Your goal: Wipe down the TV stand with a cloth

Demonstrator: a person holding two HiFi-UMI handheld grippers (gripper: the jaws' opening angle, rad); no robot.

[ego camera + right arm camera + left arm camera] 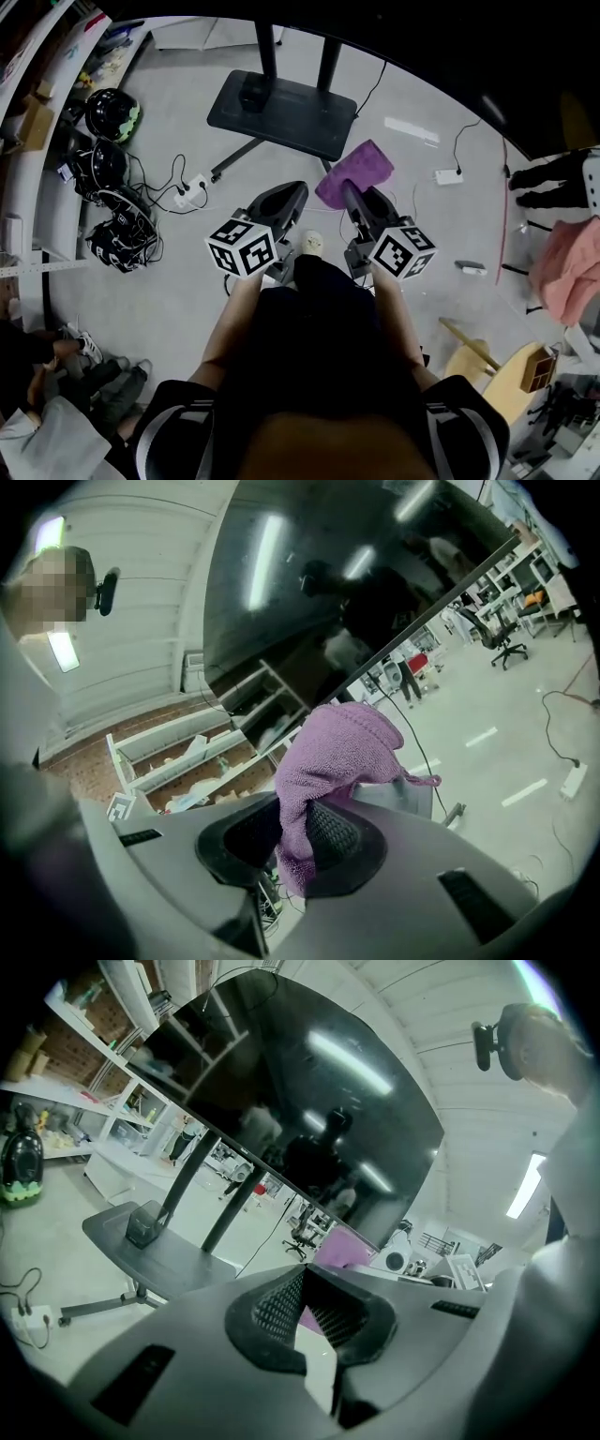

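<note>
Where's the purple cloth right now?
The purple cloth is pinched in the right gripper, centre-right in the head view, hanging just off the near right corner of the TV stand's dark base.

"What runs off the top of the head view?"

"The two posts of the TV stand [281,111]; the screen [422,47] above them is only a dark band along the upper edge."

"And the cloth [337,752]?"

"Its lower end is hidden between the jaws of the right hand-held gripper [291,841]; in the left gripper view only a sliver shows."

"The shelves [33,84]?"

"Their contents are too small to tell."
</note>
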